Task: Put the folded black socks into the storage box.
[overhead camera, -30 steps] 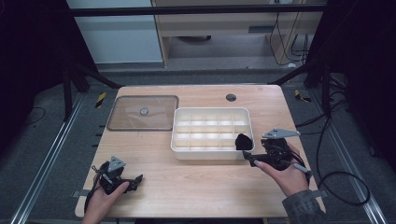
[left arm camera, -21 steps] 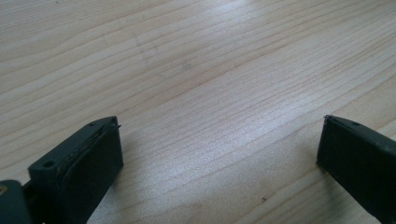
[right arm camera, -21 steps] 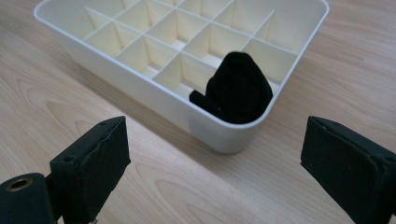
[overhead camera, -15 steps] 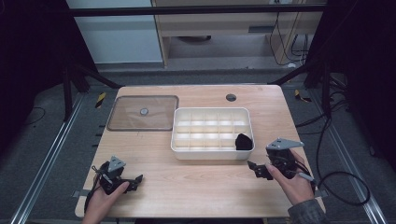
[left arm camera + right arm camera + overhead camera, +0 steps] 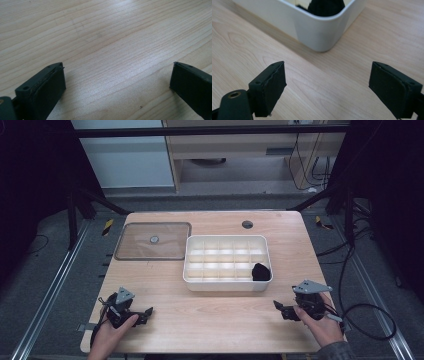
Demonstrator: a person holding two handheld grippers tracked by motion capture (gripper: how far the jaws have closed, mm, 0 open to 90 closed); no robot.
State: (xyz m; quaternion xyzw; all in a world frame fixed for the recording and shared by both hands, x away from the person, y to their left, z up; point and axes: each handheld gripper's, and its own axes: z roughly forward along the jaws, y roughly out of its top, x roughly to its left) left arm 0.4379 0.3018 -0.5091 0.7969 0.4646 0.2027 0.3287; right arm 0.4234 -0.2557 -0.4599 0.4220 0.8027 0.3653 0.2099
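A white divided tray (image 5: 190, 270) stands mid-table. A small black object (image 5: 260, 271) lies in its near right compartment. My right gripper (image 5: 278, 308) rests low over the wood, near the table's front right edge, apart from the tray and pointing left. Its jaws are open with nothing between them. In the right gripper view the gripper (image 5: 328, 82) faces the tray's rounded corner (image 5: 319, 32), with the black object (image 5: 325, 6) just inside the wall. My left gripper (image 5: 148, 312) sits at the front left, open over bare wood; its own view shows the left gripper (image 5: 117, 82) wide apart and empty.
A clear flat lid (image 5: 153, 240) with a small knob lies left of the tray. A round cable hole (image 5: 247, 224) sits near the far edge. Cables trail off the table's right side. Bare wood (image 5: 210, 320) spans the front between the two hands.
My right gripper has drawn back from the tray's near right corner toward the table's front edge and sunk lower. The black object stays in the tray. The left gripper has not moved.
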